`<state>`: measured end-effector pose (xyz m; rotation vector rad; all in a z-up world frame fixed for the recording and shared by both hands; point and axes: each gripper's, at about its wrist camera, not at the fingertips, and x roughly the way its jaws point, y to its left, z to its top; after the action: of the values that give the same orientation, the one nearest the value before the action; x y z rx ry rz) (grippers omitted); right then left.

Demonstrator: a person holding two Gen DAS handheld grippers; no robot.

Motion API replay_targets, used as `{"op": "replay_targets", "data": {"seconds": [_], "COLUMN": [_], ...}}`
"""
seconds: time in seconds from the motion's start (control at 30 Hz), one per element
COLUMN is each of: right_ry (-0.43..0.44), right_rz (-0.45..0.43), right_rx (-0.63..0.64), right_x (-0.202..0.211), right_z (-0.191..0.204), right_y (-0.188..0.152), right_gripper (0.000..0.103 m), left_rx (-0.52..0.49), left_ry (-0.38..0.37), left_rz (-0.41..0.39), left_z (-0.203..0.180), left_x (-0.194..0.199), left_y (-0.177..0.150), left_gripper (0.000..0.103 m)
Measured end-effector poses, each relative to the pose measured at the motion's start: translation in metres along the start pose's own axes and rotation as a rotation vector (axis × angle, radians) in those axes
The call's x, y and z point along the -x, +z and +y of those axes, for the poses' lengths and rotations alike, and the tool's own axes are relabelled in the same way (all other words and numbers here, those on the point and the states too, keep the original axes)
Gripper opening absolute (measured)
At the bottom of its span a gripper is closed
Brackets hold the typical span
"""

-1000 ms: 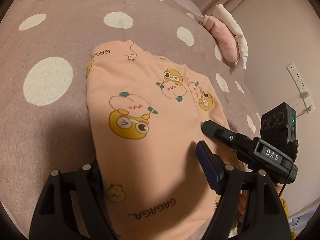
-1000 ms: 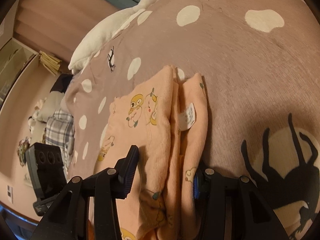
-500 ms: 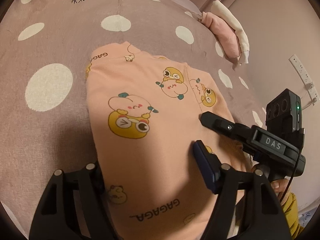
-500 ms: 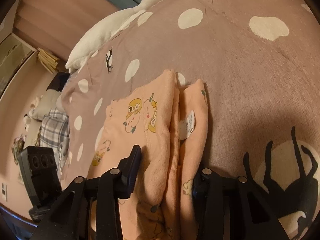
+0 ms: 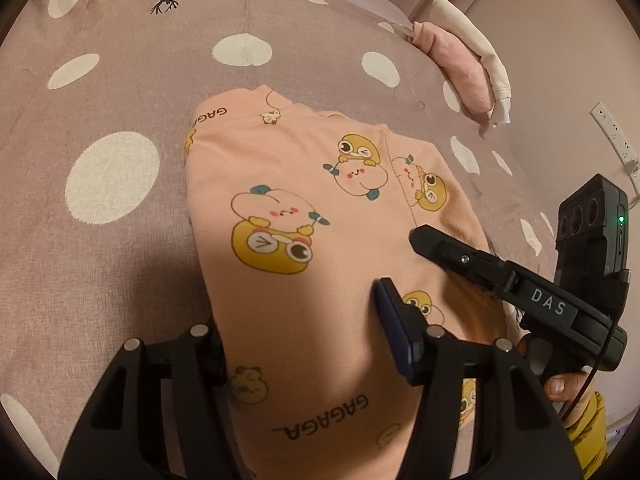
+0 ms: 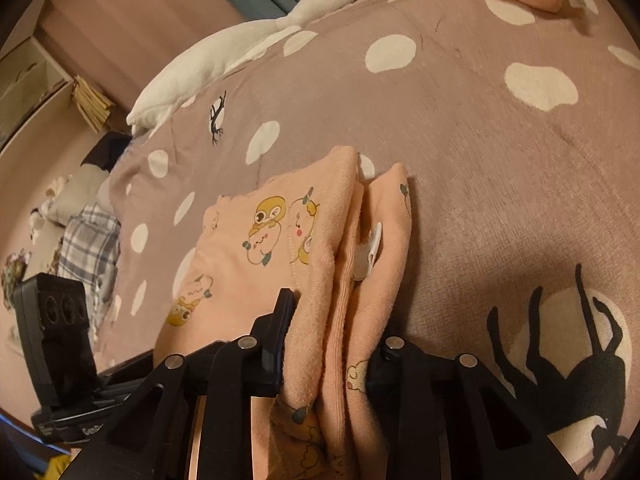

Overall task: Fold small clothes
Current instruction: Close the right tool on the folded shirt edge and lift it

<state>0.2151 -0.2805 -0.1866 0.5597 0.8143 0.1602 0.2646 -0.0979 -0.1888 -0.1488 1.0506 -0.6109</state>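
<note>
A peach garment point(image 5: 320, 208) with cartoon duck prints lies folded on the mauve spotted bedspread point(image 5: 120, 60). My left gripper point(image 5: 296, 312) straddles its near end. The jaws are closing, the cloth lies flat between them, and the blue pad point(image 5: 394, 324) rests on top. In the right wrist view the garment's stacked folded edge point(image 6: 340, 280) with a white label fills the gap of my right gripper point(image 6: 334, 320). Its jaws are closing and both fingers point(image 6: 276, 340) press into the cloth. Its upper finger point(image 5: 448, 252) lies on the garment's right side.
A white goose plush point(image 6: 240, 48) lies along the far edge of the bed. Folded pink and white clothes point(image 5: 468, 68) sit at the far right corner. A socket strip point(image 5: 612, 132) hangs on the wall, and plaid cloth point(image 6: 88, 240) lies beyond the bed's left side.
Both pairs of jaws have narrowed. The right fingers have closed in on the folded edge, bunching it. The left blue pad has slid inward over the cloth. Neither hand has travelled.
</note>
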Motion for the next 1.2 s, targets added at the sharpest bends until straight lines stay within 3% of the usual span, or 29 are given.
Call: {"op": "replay_targets", "data": {"seconds": [0.5,0.87,1.2], "right_ry": [-0.039,-0.039,-0.043], "right_rz": [-0.026,-0.07,-0.098], "right_rx": [0.061,0.139,0.217], "right_x": [0.003,0.016,0.037], "right_z": [0.011,0.035,0.062], "right_y": [-0.002,-0.006,-0.019], "right_gripper": [0.023,0.021,0.02], "left_rx": [-0.008,-0.001,-0.014], "left_ry": [0.009,0.001,-0.015], "left_rz": [-0.007,-0.022,-0.025], "left_z": [0.002,0.005,-0.006], "left_x": [0.001,0.013,0.038], "left_y": [-0.001,-0.003,-0.023], "left_gripper": [0.057,0.038,0.032]}}
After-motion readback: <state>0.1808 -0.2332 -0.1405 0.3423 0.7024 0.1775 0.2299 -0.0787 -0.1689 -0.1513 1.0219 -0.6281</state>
